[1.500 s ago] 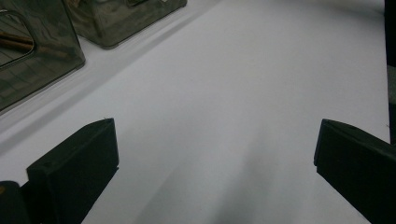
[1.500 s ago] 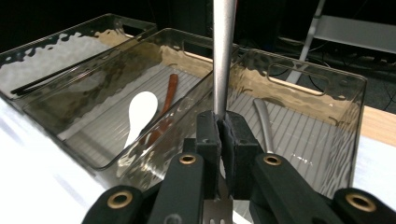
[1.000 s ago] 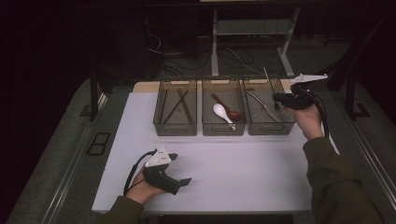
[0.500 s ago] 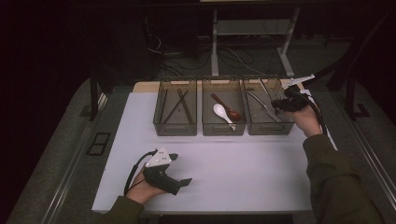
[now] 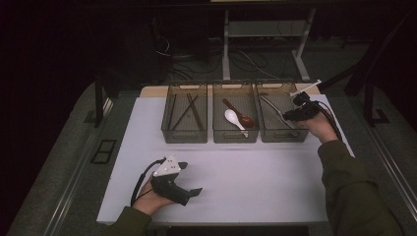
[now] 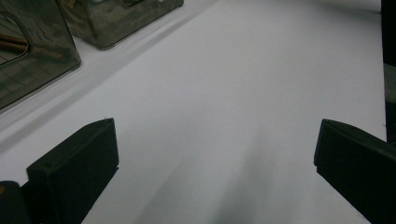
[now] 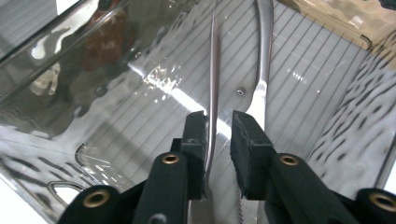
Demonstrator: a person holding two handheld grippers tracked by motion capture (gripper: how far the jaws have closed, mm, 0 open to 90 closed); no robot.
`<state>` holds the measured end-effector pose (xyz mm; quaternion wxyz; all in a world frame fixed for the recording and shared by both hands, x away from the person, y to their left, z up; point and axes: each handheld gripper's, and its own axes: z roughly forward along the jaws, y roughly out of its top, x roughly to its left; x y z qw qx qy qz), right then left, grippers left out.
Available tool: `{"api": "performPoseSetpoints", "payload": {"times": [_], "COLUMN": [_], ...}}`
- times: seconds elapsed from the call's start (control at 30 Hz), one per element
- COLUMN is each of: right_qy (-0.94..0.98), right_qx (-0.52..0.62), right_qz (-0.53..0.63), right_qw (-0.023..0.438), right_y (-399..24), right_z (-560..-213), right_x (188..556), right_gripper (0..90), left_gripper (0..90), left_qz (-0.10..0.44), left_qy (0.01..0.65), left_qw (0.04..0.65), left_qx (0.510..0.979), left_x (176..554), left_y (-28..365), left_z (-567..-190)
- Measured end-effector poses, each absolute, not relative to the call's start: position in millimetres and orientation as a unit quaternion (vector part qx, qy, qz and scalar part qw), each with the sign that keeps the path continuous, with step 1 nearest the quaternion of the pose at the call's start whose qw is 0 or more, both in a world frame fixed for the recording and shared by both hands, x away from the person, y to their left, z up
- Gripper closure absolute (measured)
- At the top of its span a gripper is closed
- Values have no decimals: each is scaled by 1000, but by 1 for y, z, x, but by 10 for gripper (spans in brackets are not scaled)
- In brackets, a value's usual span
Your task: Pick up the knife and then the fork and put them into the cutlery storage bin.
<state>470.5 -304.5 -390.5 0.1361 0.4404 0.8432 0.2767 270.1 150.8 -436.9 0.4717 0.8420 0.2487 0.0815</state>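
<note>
Three clear bins stand in a row at the table's back. The right bin [image 5: 284, 133] [image 7: 327, 140] holds metal cutlery. My right gripper [image 5: 290, 116] [image 7: 218, 123] reaches down into it. Its jaws stand a little apart around a thin metal utensil [image 7: 213, 70], which lies against the left jaw with a gap to the right one. A second metal utensil [image 7: 263, 51] [image 5: 271, 108] lies on the bin floor beside it. My left gripper [image 5: 195, 191] [image 6: 215, 154] rests on the white table near the front edge, wide open with nothing between its jaws.
The left bin [image 5: 184, 134] holds dark chopsticks [image 5: 189, 112]. The middle bin [image 5: 235, 135] holds a white spoon [image 5: 233, 118] and a brown spoon [image 5: 242, 117]. The white tabletop [image 5: 255, 172] stretches between the bins and the person's arms.
My right gripper has come down and forward from above the right bin into it, bringing the thin metal utensil down with it. The left gripper has stayed still.
</note>
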Motion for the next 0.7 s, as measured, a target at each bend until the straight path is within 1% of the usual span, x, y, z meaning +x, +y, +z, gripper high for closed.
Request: {"api": "performPoseSetpoints", "payload": {"times": [0.17, 0.37, 0.4, 0.7], "right_qy": [838, 817, 811, 771], "right_qx": [445, 459, 463, 483], "right_qz": [291, 325, 336, 386], "right_qw": [125, 126, 122, 152], "right_y": [-305, -310, -312, -318], "right_z": [-389, -383, -382, -373], "right_x": [470, 468, 467, 458], "right_gripper": [597, 451, 439, 326], "left_gripper": [0, 0, 0, 0], "left_qz": [81, 82, 82, 83], "left_qy": [249, 250, 250, 253], "left_qw": [472, 471, 471, 470], "left_qx": [842, 842, 842, 842], "left_x": [270, 270, 270, 271], "left_y": [151, 151, 151, 153], "left_z": [-437, -437, -437, -437]}}
